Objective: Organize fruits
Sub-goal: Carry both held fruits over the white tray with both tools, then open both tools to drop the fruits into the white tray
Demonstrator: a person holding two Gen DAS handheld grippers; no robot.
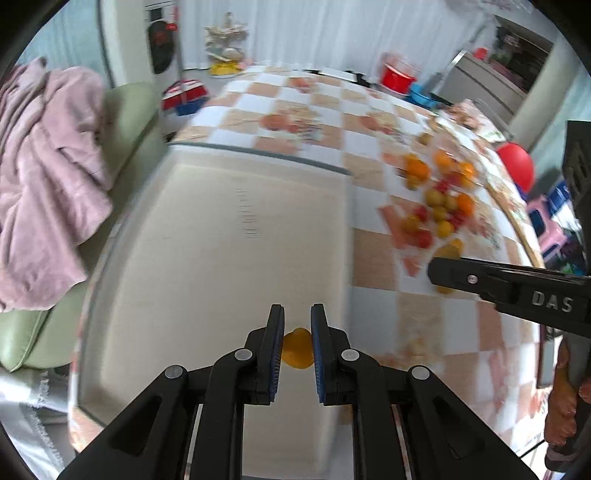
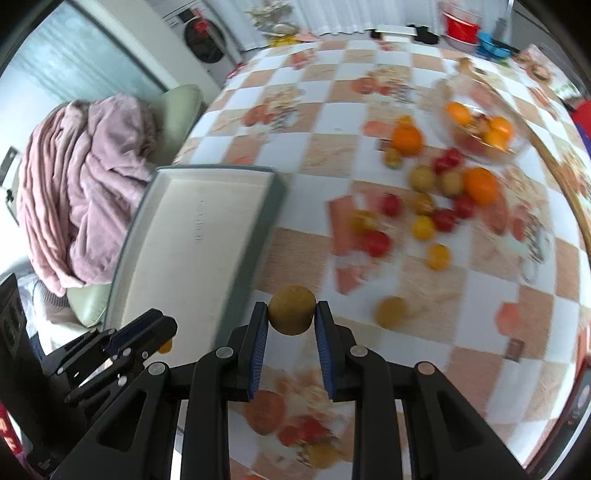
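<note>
A grey-rimmed cream tray (image 1: 229, 236) (image 2: 192, 229) lies on the checkered table. My left gripper (image 1: 297, 317) hangs over the tray's near end, its fingers just beside a small orange-yellow fruit (image 1: 297, 349); whether they pinch it is unclear. It also shows in the right wrist view (image 2: 147, 332). My right gripper (image 2: 291, 314) is shut on a brownish-yellow round fruit (image 2: 291, 309), held above the table just right of the tray. A loose pile of oranges, red and yellow small fruits (image 2: 436, 206) (image 1: 439, 199) lies to the right.
A clear bowl (image 2: 484, 129) with oranges stands at the back right. A green chair with a pink blanket (image 2: 85, 181) is left of the tray. Red and blue tubs (image 2: 461, 26) sit on the floor beyond the table's far edge.
</note>
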